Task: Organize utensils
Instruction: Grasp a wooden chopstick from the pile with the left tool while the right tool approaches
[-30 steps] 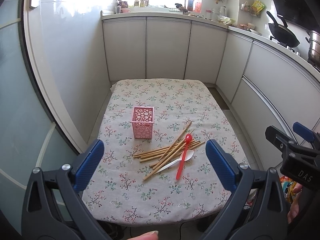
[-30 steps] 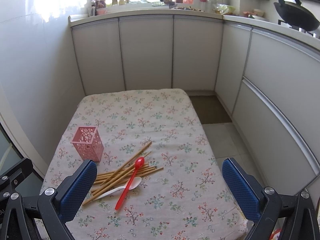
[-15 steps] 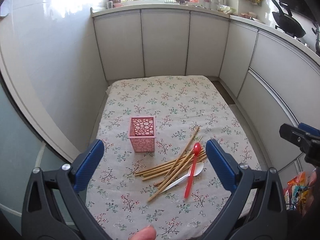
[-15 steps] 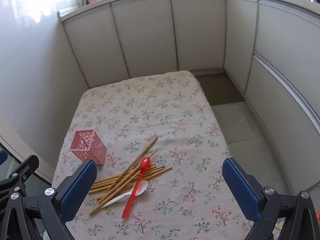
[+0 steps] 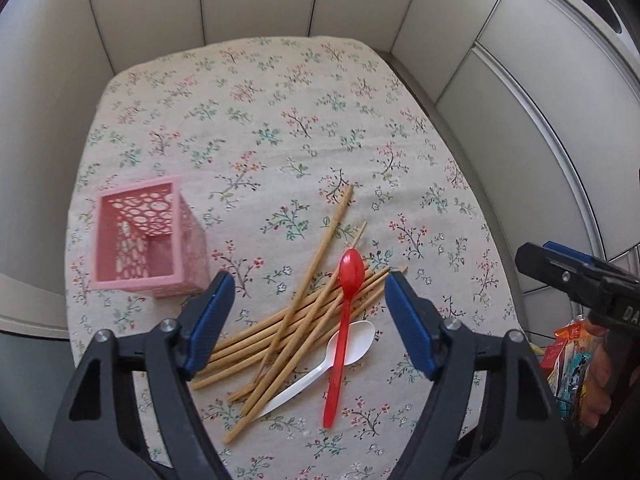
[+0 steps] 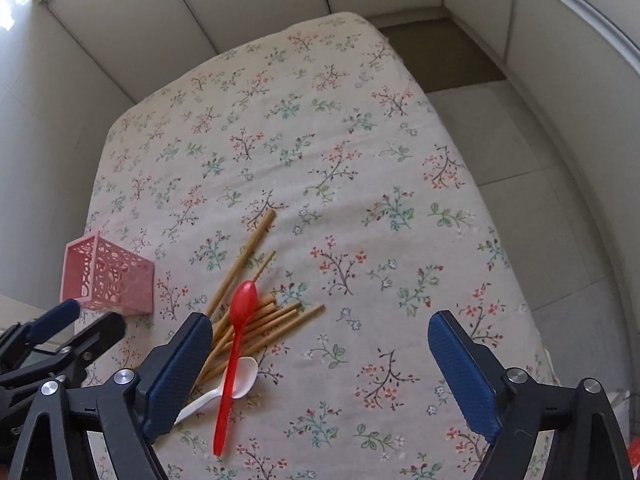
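A heap of wooden chopsticks point(image 5: 304, 312) point(image 6: 256, 312) lies on the floral tablecloth point(image 5: 280, 128) point(image 6: 320, 140). Across it lies a red spoon point(image 5: 344, 320) point(image 6: 236, 344), with a white spoon point(image 5: 340, 352) point(image 6: 236, 384) under its handle. A pink cut-out holder point(image 5: 148, 236) point(image 6: 106, 276) stands upright to the left of the heap. My left gripper point(image 5: 310, 316) hovers above the heap, its jaws closing, nothing pressed between its pads. My right gripper point(image 6: 320, 364) hangs over the cloth just right of the spoons, jaws also closing, empty.
The table sits in a corner of white cabinet doors point(image 5: 256, 0) point(image 6: 248, 4). Tiled floor point(image 6: 520, 160) runs along its right side. A coloured packet point(image 5: 568, 356) shows by the person's hand at the right of the left wrist view.
Both grippers have dropped toward the table and tilted downward, so the utensils look much larger. Both pairs of jaws stand narrower than before.
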Tool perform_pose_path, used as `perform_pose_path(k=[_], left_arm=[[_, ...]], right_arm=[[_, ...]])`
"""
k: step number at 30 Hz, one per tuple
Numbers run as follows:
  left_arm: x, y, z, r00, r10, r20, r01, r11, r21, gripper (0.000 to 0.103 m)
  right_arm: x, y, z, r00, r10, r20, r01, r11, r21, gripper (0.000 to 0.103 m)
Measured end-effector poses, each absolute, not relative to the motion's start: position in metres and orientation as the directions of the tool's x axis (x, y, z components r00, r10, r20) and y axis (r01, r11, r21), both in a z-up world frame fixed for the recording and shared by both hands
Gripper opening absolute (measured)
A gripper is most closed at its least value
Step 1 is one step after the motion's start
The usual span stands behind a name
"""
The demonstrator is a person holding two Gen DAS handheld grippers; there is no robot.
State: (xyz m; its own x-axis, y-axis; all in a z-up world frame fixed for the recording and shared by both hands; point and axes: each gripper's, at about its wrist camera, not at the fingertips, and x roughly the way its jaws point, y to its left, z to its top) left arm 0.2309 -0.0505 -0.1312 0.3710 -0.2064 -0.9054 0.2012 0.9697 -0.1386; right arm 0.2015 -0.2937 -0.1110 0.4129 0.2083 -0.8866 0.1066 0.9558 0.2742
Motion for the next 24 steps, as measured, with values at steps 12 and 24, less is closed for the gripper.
perform_pose_path(k=[12, 24], left_arm=[[0.307, -0.100, -0.203, 0.252, -0.220, -0.942, 0.283, 0.948, -0.146, 0.023], [0.338, -0.133, -0.233, 0.245, -0.122, -0.962, 0.305, 0.951, -0.043, 0.012]], right_arm=[[0.232, -0.310, -0.160, 0.300, 0.324, -0.897, 0.182, 0.904, 0.387, 0.064], [0.233, -0.316, -0.168, 0.277, 0.331, -0.902, 0.206, 0.896, 0.393, 0.063]])
